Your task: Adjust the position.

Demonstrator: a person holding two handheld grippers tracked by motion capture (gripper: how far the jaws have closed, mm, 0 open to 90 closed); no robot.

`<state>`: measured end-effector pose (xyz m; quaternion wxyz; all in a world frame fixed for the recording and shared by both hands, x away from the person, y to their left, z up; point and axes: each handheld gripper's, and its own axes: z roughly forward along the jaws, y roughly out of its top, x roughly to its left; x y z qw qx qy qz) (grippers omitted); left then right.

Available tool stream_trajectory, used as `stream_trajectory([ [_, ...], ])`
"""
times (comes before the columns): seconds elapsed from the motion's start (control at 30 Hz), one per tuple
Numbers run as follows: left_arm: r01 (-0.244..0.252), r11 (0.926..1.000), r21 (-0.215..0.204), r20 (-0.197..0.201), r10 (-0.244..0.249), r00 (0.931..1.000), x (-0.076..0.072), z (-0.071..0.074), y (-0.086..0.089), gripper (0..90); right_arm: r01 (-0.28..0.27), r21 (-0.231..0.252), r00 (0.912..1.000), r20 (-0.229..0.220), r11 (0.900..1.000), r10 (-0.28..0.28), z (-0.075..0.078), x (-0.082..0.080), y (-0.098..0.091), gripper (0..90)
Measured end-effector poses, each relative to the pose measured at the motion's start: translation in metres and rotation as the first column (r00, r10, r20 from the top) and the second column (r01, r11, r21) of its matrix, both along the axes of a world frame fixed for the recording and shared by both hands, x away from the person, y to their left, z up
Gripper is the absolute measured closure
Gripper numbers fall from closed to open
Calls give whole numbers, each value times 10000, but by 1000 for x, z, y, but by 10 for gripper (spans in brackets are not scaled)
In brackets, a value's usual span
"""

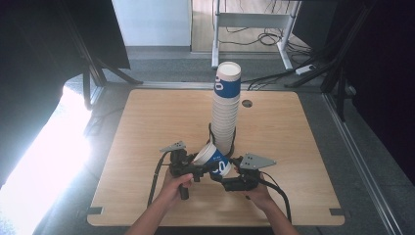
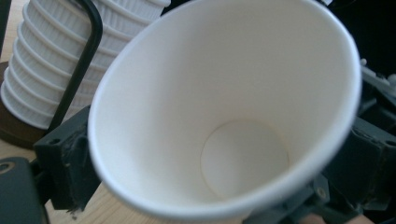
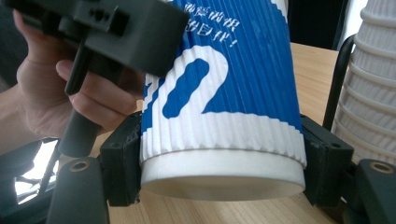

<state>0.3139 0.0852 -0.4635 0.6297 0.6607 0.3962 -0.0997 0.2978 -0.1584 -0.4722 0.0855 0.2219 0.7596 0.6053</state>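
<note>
A blue-and-white ribbed paper cup point(image 1: 213, 159) lies tilted between both grippers, just in front of a tall stack of the same cups point(image 1: 226, 107). My right gripper point(image 3: 219, 172) is shut on the cup point(image 3: 219, 93) near its base, one jaw pressing each side. In the left gripper view I look into the cup's white mouth point(image 2: 224, 116). My left gripper point(image 2: 215, 158) has its jaws spread wide on either side of the rim. In the high view the left gripper point(image 1: 201, 165) comes from the left and the right gripper point(image 1: 228, 172) from the right.
The stack point(image 2: 51, 56) stands in a black wire holder point(image 2: 88, 51) on a dark round base point(image 2: 14, 126) at mid-table. The wooden table point(image 1: 147, 127) has a cable hole point(image 1: 247, 104) at the back. A hand point(image 3: 46, 93) holds the left gripper. Desk legs and cables lie beyond.
</note>
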Motion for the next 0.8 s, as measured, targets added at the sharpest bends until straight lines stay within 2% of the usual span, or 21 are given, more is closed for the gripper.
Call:
stream_trajectory([
  [0.37, -297, 9991, -316, -36, 296, 9996, 3, 1, 1, 86, 99, 22, 9999, -69, 9999, -99, -1, 0, 0, 287],
  [0.8, -362, 9977, -578, 169, 372, 9992, 3, 1, 1, 138, 93, -89, 9999, -99, 9999, -94, -3, 1, 0, 285],
])
